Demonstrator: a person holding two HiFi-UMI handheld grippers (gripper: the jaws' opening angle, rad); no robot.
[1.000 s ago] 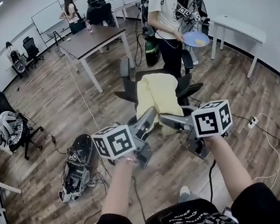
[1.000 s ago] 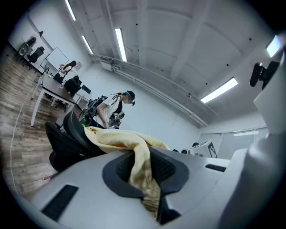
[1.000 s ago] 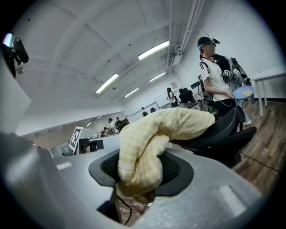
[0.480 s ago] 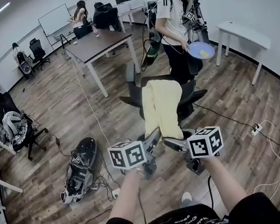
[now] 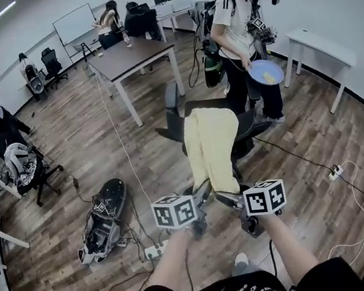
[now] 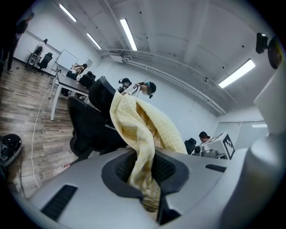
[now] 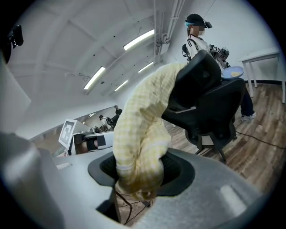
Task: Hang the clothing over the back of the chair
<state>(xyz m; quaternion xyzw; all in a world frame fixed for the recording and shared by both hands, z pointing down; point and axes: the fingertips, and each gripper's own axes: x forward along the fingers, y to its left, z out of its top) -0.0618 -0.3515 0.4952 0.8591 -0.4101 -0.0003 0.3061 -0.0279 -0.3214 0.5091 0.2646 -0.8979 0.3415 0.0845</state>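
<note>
A pale yellow checked garment (image 5: 213, 147) lies draped over the back of a black office chair (image 5: 250, 123), its lower hem hanging toward me. My left gripper (image 5: 200, 196) and right gripper (image 5: 228, 199) sit side by side at that hem, low behind the chair. In the left gripper view a twisted fold of the garment (image 6: 144, 134) runs down between the jaws of the left gripper (image 6: 149, 197), which is shut on it. In the right gripper view a thick bunch of the garment (image 7: 140, 143) fills the jaws of the right gripper (image 7: 134, 188), also shut on it.
A person holding a blue plate (image 5: 266, 72) stands just beyond the chair. A brown table (image 5: 131, 54) is at the back left and a white table (image 5: 320, 46) at the right. A dark bag (image 5: 101, 218), a power strip (image 5: 155, 249) and cables lie on the wooden floor.
Both grippers have come down and toward me with the hem, drawing the garment further down the chair back. The person with the plate has shifted a little.
</note>
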